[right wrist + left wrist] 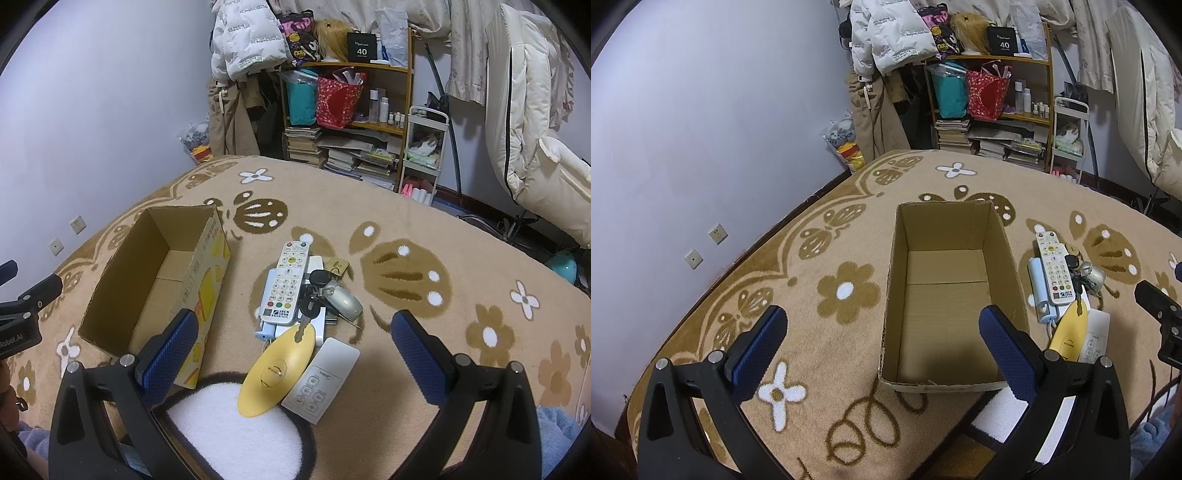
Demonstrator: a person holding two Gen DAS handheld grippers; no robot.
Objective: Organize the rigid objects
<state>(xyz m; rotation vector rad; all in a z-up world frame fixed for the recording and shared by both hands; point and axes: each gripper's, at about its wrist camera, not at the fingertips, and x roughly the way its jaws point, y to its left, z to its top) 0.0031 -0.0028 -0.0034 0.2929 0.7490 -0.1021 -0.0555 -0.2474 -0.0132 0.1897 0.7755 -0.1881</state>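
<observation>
cardboard box (945, 295) sits open-topped on the flowered carpet (820, 258), and the left gripper (882, 332) hovers over its near end with jaws spread wide, holding nothing. just right of the box lies a touching heap: a white remote (286, 282) on top of a pale blue device (266, 328), a bunch of keys (325, 291) beside it, then a yellow oval gadget (277, 373) and a small white remote (321, 380) nearer the camera. right gripper (291, 334) hangs above that heap, jaws wide apart and empty.
</observation>
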